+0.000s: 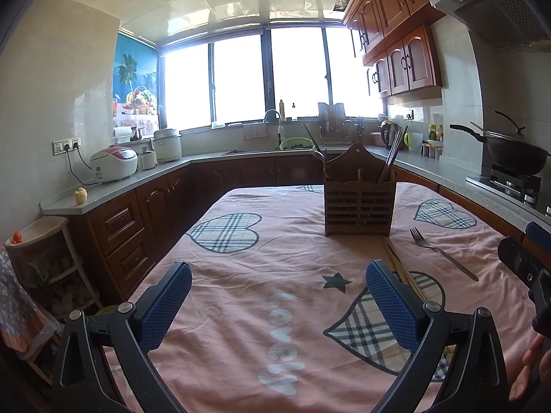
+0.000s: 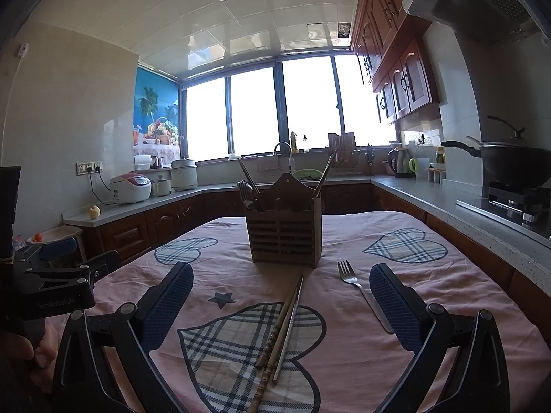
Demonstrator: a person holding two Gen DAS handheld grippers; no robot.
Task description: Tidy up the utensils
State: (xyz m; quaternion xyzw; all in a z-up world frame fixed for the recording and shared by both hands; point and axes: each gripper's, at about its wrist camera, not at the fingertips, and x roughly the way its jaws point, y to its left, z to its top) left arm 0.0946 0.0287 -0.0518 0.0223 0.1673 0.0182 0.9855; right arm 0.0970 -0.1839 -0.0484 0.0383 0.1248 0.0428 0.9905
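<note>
A brown wooden utensil holder (image 1: 358, 203) (image 2: 284, 229) stands mid-table with chopsticks and spoons sticking out of it. A metal fork (image 1: 442, 253) (image 2: 363, 290) lies on the pink cloth to its right. Several chopsticks (image 2: 280, 330) (image 1: 403, 270) lie in front of the holder, between the right gripper's fingers. My left gripper (image 1: 279, 289) is open above the cloth, left of the chopsticks, holding nothing. My right gripper (image 2: 280, 292) is open, low over the chopsticks, with the fork just inside its right finger (image 2: 396, 304).
The table wears a pink cloth (image 1: 275, 241) with plaid hearts. Kitchen counters (image 1: 137, 182) wrap around it. A wok (image 2: 513, 161) sits on the stove at right, rice cookers (image 1: 115, 163) at left, a sink (image 1: 275, 144) under the window. A hand (image 2: 38, 351) holds the left gripper.
</note>
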